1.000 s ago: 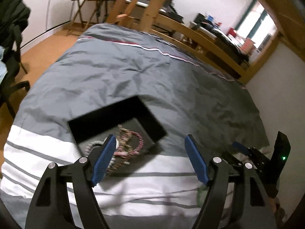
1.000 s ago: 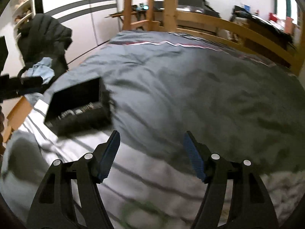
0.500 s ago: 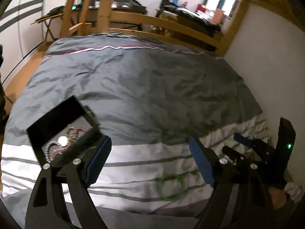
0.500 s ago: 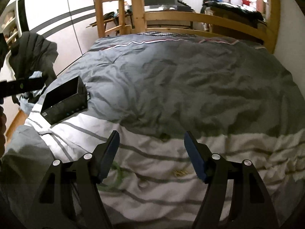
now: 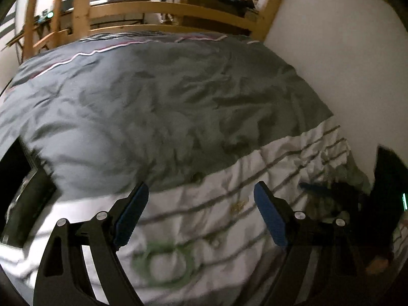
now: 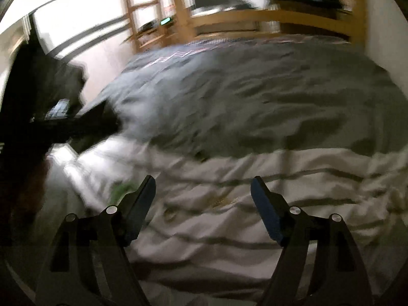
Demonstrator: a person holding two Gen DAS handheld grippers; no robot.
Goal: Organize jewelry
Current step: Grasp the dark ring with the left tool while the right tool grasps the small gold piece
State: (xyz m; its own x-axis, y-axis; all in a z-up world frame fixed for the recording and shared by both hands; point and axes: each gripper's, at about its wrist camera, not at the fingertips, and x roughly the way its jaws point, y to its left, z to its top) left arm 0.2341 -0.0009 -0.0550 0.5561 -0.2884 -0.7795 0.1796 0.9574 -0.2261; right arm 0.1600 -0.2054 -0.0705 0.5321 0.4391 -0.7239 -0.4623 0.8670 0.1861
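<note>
While both views were smeared with blur, the left gripper [image 5: 200, 213] hung over the white, grey-striped band of the duvet [image 5: 178, 107] on the bed, its jaws spread wide with nothing between them. Below and between its blue pads lay a green ring-shaped piece [image 5: 165, 257], probably a bracelet or coiled necklace, flat on the white cloth. A small gold piece [image 5: 238, 205] lay further up on a grey stripe, just inside the right-hand pad, apart from the green one. At the far left edge of that view the black jewelry box [image 5: 23, 204] sat on the duvet, well apart from both loose pieces; its contents could not be made out. The right gripper [image 6: 202, 205] hovered over the same striped band, its jaws likewise wide and empty. In its view the gold piece [image 6: 224, 200] showed between the pads on the cloth, and a green smear [image 6: 119, 190] that matched the ring-shaped piece lay just outside the left pad. The other gripper appeared as a dark blurred shape at the left of that view. A wooden bed frame [image 5: 165, 10] ran along the far end of the bed, and a white wall [image 5: 344, 51] bordered its right side.
</note>
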